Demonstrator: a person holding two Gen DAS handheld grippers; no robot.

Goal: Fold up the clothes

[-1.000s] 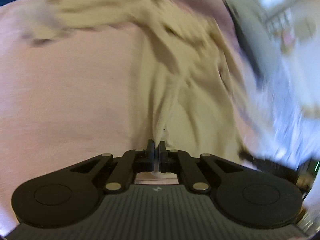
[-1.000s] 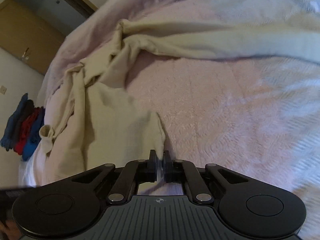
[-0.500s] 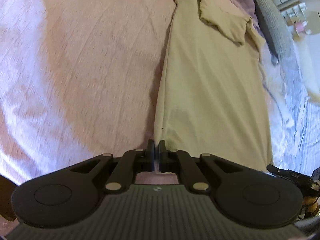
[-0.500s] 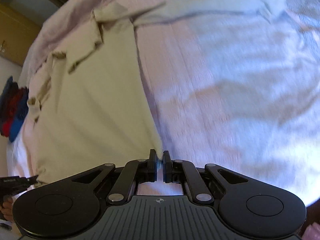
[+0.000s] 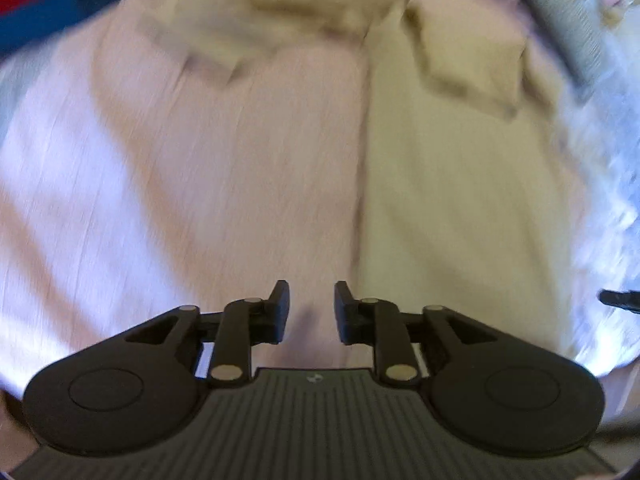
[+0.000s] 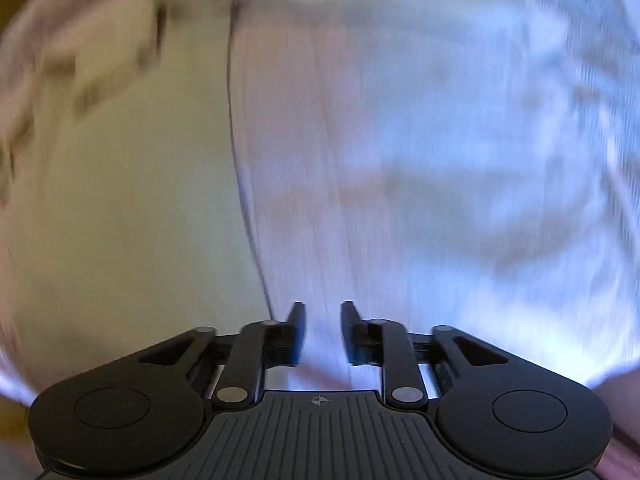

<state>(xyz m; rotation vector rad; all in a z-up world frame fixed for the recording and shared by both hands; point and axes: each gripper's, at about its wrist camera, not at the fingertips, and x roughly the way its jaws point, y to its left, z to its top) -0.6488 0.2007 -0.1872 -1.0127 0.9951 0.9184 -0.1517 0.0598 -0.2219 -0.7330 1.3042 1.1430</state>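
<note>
Shirt (image 5: 460,208) is spread flat on bed (image 5: 200,184), sleeves bunched at far end. Left claw (image 5: 307,306) and right claw (image 6: 322,330) are apart, empty. Sleeves should be smoothed before any fold is made.

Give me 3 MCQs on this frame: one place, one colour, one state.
1. In the left wrist view, where does the garment lie relative to the left gripper?
A. ahead and to the right
B. clamped between the fingers
C. to the left

2. What colour is the garment?
A. red
B. cream
C. black

3. What state is the right gripper in?
A. shut on the garment
B. open, holding nothing
C. out of view

Key: 1 A, the cloth spreads to the right of the fingers, on the pink bedspread. 2 B, pale cream in both views. 3 B, a bare gap shows between the fingers.
</note>
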